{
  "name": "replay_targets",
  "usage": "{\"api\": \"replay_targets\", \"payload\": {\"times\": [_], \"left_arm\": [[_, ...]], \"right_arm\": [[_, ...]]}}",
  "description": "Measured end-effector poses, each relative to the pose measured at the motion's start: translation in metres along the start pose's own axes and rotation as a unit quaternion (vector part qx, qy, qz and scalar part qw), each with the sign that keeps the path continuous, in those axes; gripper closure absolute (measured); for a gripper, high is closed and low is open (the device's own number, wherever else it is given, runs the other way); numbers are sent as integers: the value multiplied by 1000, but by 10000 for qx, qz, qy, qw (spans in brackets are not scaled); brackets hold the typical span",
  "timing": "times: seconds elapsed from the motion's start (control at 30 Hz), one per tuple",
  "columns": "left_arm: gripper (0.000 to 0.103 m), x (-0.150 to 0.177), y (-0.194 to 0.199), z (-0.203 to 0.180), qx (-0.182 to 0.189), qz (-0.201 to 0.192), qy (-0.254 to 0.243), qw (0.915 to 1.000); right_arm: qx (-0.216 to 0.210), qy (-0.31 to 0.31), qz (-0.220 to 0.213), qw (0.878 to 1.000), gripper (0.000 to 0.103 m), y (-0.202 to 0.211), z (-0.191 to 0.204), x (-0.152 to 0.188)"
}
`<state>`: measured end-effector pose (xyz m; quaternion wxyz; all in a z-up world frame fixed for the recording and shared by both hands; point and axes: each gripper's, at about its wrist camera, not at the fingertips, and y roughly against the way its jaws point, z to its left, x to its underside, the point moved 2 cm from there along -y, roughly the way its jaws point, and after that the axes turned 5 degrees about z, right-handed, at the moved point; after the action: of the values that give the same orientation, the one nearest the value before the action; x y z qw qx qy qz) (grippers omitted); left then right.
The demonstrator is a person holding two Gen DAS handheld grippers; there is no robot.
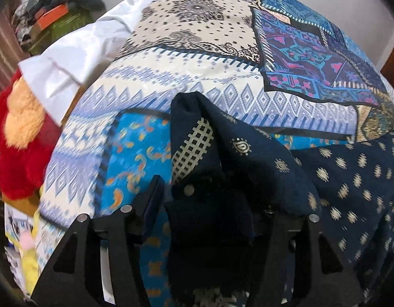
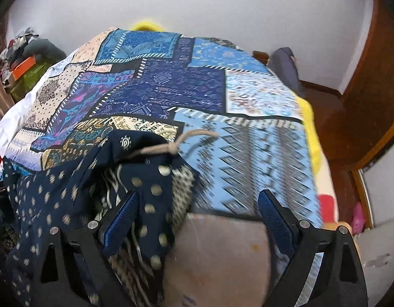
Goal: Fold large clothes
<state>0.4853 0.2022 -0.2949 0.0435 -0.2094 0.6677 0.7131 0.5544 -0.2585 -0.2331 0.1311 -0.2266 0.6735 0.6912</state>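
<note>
A navy garment with cream motifs (image 1: 350, 179) lies on the patchwork bedspread (image 1: 197, 51) at the near edge of the bed. My left gripper (image 1: 209, 199) has its jaws apart, and a fold of the garment drapes over its right finger and hides it. In the right wrist view the same garment (image 2: 56, 192) lies bunched at the left, with a beige drawstring (image 2: 171, 145) on top. My right gripper (image 2: 197, 207) is open wide; the cloth hangs over its left finger (image 2: 120, 217) and nothing is pinched.
A white pillow (image 1: 77, 51) and a red and orange plush (image 1: 20, 133) lie at the bed's left. A pile of clothes and boxes (image 2: 23, 58) stands in the far left corner. A brown wooden door (image 2: 363, 89) is at the right. A tan surface (image 2: 217, 255) sits below the right gripper.
</note>
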Motion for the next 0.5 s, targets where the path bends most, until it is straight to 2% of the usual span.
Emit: {"api": "replay_targets", "payload": {"times": [0.07, 0.2, 0.33, 0.4, 0.47, 0.5], "left_arm": [[47, 7, 14, 2, -12, -14, 20, 10000], [44, 29, 60, -3, -122, -230, -340, 9991], [34, 55, 115, -10, 5, -602, -543, 9967], [26, 69, 143, -13, 52, -807, -632, 9947], [14, 84, 171, -13, 116, -1022, -702, 9922], [12, 92, 184, -14, 154, -1119, -734, 9909]], "right_arm": [[-173, -35, -16, 9998, 10, 18, -3, 5], [-505, -66, -151, 9986, 10, 70, -2, 18], [-722, 52, -347, 9968, 9, 131, 13, 33], [-793, 90, -463, 9957, 7, 161, 22, 45], [-775, 115, -563, 9953, 4, 183, 29, 57], [-795, 176, -630, 9947, 4, 197, 35, 66]]}}
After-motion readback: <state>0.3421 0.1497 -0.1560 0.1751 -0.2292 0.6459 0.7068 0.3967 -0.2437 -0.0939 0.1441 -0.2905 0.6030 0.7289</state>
